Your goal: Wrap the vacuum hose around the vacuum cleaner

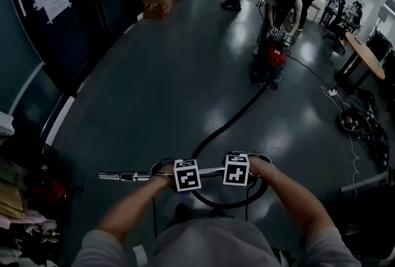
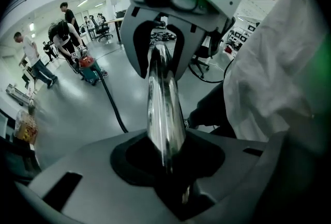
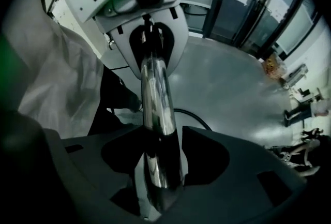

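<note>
I hold a chrome vacuum wand [image 1: 133,176] level in front of me, both grippers on it side by side. My left gripper [image 1: 187,174] is shut on the wand [image 2: 163,104], which fills the notch between its jaws [image 2: 168,158]. My right gripper [image 1: 236,169] has the wand [image 3: 155,109] between its jaws [image 3: 158,166], but floor shows beside the tube, so it stands open. The black hose [image 1: 237,118] loops below my hands and runs across the floor to the red vacuum cleaner [image 1: 273,57], far ahead. The hose [image 2: 111,104] and cleaner [image 2: 88,65] also show in the left gripper view.
A person [image 1: 281,0] bends over the vacuum cleaner and others stand behind. A box [image 1: 158,0] sits by the glass wall at the left. A desk [image 1: 367,56] and loose cables [image 1: 358,124] are at the right, clutter [image 1: 18,210] at my near left.
</note>
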The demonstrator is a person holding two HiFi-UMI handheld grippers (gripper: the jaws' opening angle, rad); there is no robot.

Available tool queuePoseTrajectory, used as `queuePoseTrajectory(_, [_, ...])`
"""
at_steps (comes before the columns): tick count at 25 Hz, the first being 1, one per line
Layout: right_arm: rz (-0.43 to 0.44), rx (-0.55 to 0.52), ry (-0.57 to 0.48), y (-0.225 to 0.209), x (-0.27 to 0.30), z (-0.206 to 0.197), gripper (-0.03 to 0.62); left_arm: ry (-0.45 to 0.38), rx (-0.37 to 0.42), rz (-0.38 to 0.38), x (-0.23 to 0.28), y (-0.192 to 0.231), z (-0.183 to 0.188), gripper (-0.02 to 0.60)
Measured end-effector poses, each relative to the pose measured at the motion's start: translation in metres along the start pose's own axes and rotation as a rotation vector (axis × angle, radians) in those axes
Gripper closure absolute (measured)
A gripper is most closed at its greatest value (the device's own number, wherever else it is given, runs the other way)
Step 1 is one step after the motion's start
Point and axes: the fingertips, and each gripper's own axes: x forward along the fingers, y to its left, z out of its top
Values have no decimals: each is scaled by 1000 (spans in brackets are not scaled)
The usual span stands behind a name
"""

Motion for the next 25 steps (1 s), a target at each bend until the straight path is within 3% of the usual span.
queuePoseTrajectory(8, [-264,162,0,-44,-56,-21,385,-6,-2,-7,11,31,-25,442])
queuePoseTrajectory(12, [-339,369,-154,-45,-88,-20,385,-31,-8,-7,19,39,-25,442])
queuePoseTrajectory(18, [-309,643,-507,-12,-110,2,387,-77,-41,69,24,66,1,442])
queuePoseTrajectory(25, [-234,810,-621,22,-82,-10,410,-170,-215,121,35,97,47,442])
